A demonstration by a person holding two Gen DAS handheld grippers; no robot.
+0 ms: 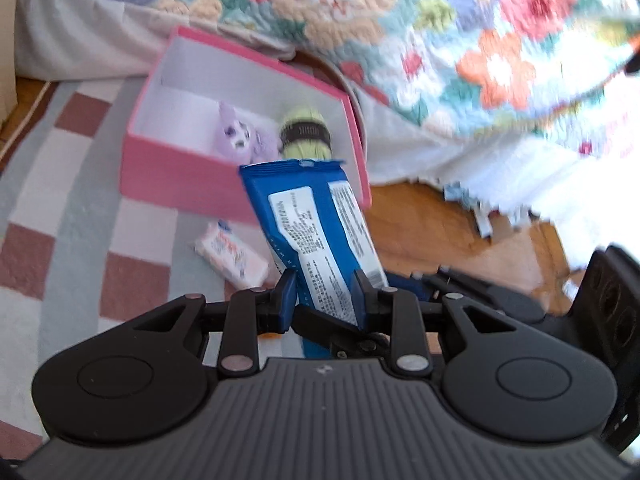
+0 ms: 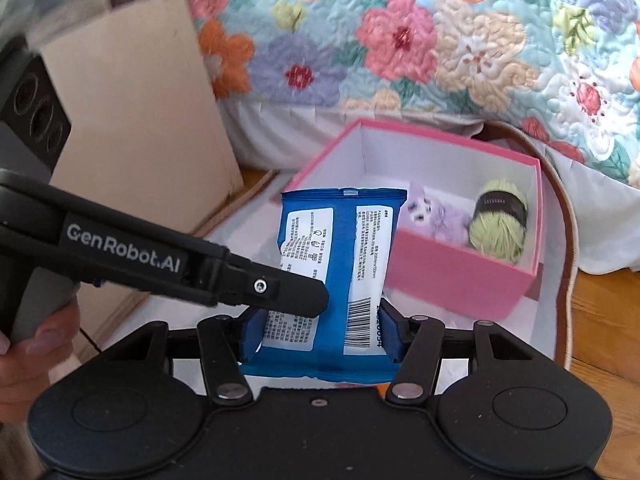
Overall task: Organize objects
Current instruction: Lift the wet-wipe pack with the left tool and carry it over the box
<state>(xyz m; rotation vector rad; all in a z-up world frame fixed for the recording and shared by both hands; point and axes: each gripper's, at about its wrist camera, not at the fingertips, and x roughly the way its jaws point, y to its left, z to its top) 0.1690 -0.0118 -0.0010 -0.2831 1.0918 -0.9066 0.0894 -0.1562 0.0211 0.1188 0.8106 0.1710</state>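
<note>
Blue wipes pack (image 2: 336, 276) is clamped by both grippers: right gripper (image 2: 318, 330) pinches its lower edges, left gripper (image 1: 326, 296) grips the same pack from the side. Pink box (image 2: 452, 280) sits just ahead, holding a purple plush (image 2: 440, 216) and green yarn ball (image 2: 498, 224). Small white packet (image 1: 232, 254) lies on the checkered rug (image 1: 80, 208), ahead-left of the left gripper.

Blue pack (image 2: 336, 276) upright, label side showing, just before pink box (image 2: 452, 280). Inside: purple plush (image 2: 436, 216), green yarn (image 2: 498, 224), side by side.
</note>
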